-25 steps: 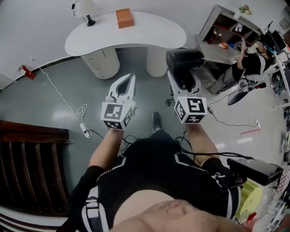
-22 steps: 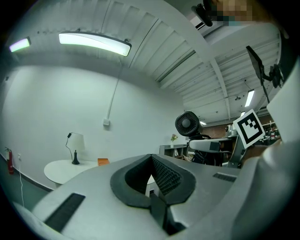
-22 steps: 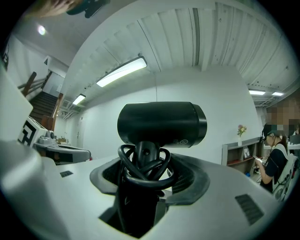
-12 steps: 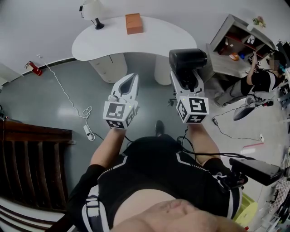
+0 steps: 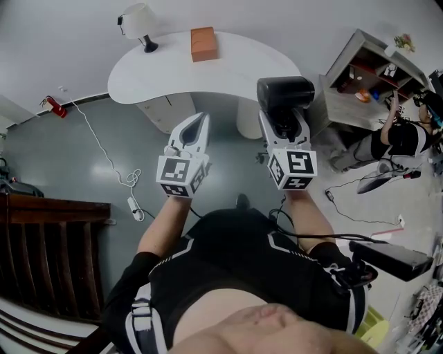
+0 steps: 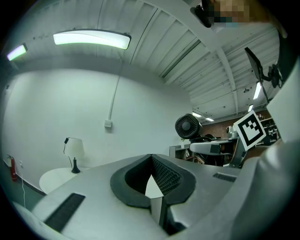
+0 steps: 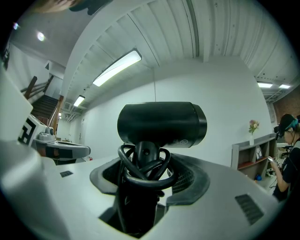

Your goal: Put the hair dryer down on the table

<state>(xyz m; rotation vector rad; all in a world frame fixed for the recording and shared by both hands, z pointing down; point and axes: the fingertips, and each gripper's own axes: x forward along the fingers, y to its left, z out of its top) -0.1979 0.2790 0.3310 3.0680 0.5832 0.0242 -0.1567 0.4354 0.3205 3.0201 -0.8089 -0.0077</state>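
Note:
A black hair dryer (image 5: 284,92) stands upright in my right gripper (image 5: 284,119), which is shut on its handle. In the right gripper view the dryer's barrel (image 7: 161,123) lies crosswise above the jaws, and its black cord is looped round the handle between the pads. My left gripper (image 5: 196,122) is held level beside it, shut with nothing in it; its pads (image 6: 161,176) meet at the tips. The white curved table (image 5: 235,66) lies ahead of both grippers, beyond their tips. The left gripper view also catches the dryer (image 6: 188,126) to its right.
On the table stand a white lamp (image 5: 138,21) and an orange box (image 5: 203,43). A white cable with a power strip (image 5: 131,200) lies on the grey floor. Dark wooden stairs (image 5: 48,256) are at the left. A shelf unit (image 5: 360,76) and a person (image 5: 401,138) are at the right.
Both grippers have been carried forward toward the white table, which now sits lower and nearer in the head view. The hair dryer stays held in the right gripper.

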